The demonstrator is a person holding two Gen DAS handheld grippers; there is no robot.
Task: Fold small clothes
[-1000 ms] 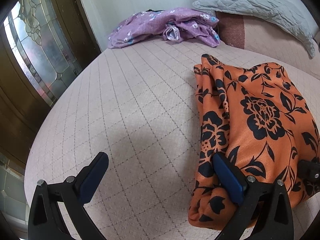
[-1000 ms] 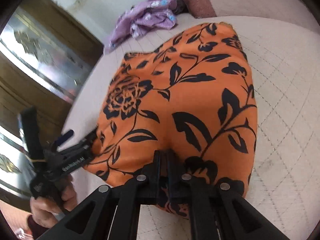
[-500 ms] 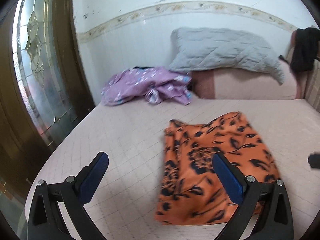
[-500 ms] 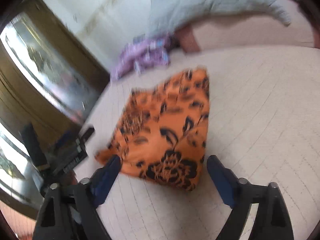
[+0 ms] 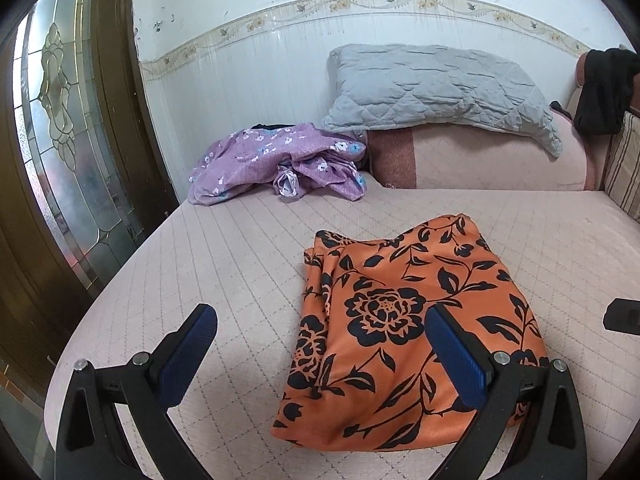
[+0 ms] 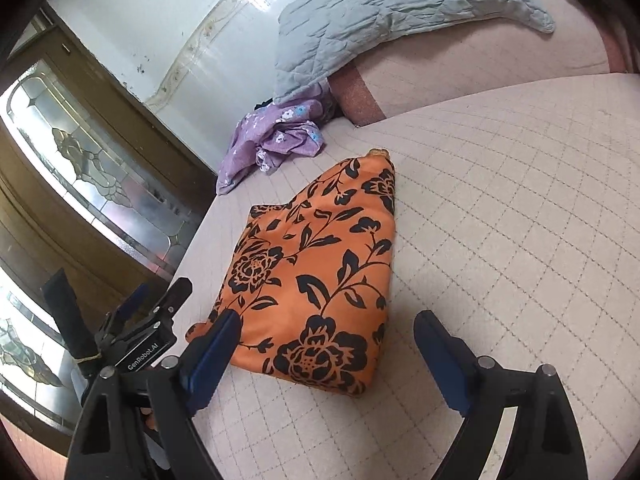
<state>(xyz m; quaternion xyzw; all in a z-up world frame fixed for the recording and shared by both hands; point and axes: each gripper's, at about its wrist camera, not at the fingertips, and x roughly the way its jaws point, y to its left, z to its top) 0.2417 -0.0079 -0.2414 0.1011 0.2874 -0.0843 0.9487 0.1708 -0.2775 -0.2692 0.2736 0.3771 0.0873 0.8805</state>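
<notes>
Along the left edge of the left wrist view stands a dark wooden door (image 5: 60, 152) with a leaded, frosted glass panel. Right of it, at upper centre, a crumpled purple floral garment (image 5: 276, 164) lies against the white wall, touching a grey quilted pillow (image 5: 436, 88) that leans on a pink bolster (image 5: 480, 160). A black cloth (image 5: 604, 88) hangs at the upper right edge. The bed (image 5: 192, 272) is covered in a pale pink quilted sheet stitched in a diamond grid.

The orange floral garment (image 5: 400, 320), smooth cloth with a black rose and leaf print, lies folded into a rough rectangle at lower centre right, its left edge bunched in soft pleats. The left gripper (image 5: 320, 356) stands wide open with nothing between its blue ribbed pads; the right pad overlaps the garment in the picture, and I cannot tell whether it touches.

Seen from the right wrist view, the left gripper (image 6: 156, 300) sits at lower left, just beside the garment's (image 6: 316, 280) near corner. The right gripper (image 6: 328, 356) has just been opening; its jaws gape wide and hold nothing, with the folded garment's near edge showing between the pads.
</notes>
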